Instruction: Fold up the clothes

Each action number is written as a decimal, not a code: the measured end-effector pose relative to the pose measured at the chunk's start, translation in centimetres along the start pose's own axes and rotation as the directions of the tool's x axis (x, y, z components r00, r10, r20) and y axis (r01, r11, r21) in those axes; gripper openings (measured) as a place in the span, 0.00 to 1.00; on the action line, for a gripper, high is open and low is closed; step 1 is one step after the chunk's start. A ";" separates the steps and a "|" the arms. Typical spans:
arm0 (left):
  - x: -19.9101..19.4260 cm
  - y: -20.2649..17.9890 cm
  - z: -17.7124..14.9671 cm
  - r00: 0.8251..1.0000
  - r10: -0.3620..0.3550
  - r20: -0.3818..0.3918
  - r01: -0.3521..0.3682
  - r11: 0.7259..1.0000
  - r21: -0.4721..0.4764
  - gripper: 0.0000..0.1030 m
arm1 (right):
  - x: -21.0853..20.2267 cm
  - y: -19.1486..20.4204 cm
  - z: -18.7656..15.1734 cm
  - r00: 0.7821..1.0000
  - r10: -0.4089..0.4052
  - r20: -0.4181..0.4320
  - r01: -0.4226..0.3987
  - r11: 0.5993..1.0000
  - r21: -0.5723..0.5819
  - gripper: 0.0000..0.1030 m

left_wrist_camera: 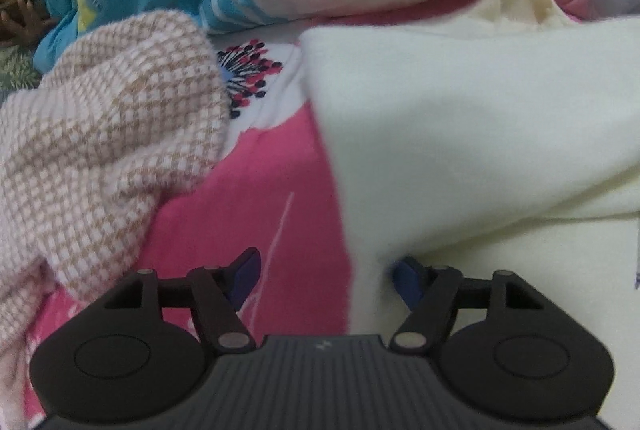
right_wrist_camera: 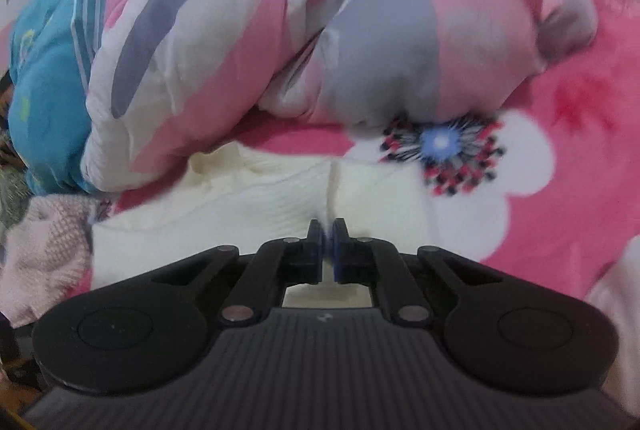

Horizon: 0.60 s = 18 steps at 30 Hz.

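Lying across a bed with a pink flowered sheet, the cream garment looks soft, thick and light, a fleecy knit that will sag and drape wherever it is not supported. It should not slip much between rubber pads, but a pinch on a single layer would let the rest trail, so I judge that edges and corners are the places to take it, with both layers caught where it is already doubled. In the left wrist view one flap of it lies over another, which fits a fold partly made or a garment merely flopped over; the pictures do not settle which.

The left gripper sits low over the bed, pointing along the garment's left edge, its jaws spread wide; the right-hand pad is against or just under the cream cloth, the left one over bare sheet. The right gripper is held low at the near side of the same garment, aimed toward the heaped quilt. Its jaws are pressed nearly together, and a ridge of cream cloth rises right ahead of them; whether cloth is actually pinched I cannot tell.

A checked pink knit lies bunched to the left, apart from the cream one.
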State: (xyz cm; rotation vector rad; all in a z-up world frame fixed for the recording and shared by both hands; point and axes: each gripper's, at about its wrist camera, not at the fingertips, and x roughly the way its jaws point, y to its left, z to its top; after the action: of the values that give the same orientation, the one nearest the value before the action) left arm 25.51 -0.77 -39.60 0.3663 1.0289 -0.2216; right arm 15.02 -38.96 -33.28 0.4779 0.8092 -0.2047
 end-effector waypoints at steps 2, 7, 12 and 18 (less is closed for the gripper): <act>0.3 -0.1 -0.1 1.000 0.011 0.003 -0.011 1.000 0.012 0.79 | 0.8 -0.8 -0.8 0.999 -0.027 -0.024 0.027 1.000 -0.007 0.02; 0.2 0.0 -0.2 1.000 -0.004 0.004 0.004 0.999 0.041 0.82 | 5.1 -3.6 -4.1 0.989 -0.085 -0.124 0.085 0.996 -0.007 0.03; -2.5 2.3 -1.0 0.998 -0.053 -0.040 0.055 0.998 0.026 0.82 | 3.8 -3.6 -3.6 0.983 -0.122 -0.141 0.122 0.993 -0.006 0.10; -7.4 2.7 0.6 0.990 -0.090 0.104 0.095 0.995 -0.043 0.76 | -0.8 -1.6 -2.1 0.994 -0.107 -0.022 0.105 0.991 -0.084 0.11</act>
State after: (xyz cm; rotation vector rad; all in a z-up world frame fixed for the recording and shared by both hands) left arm 23.22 1.55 -32.44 0.2619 0.9492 -0.2957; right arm 12.59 -39.39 -34.48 0.3610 0.8666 -0.2624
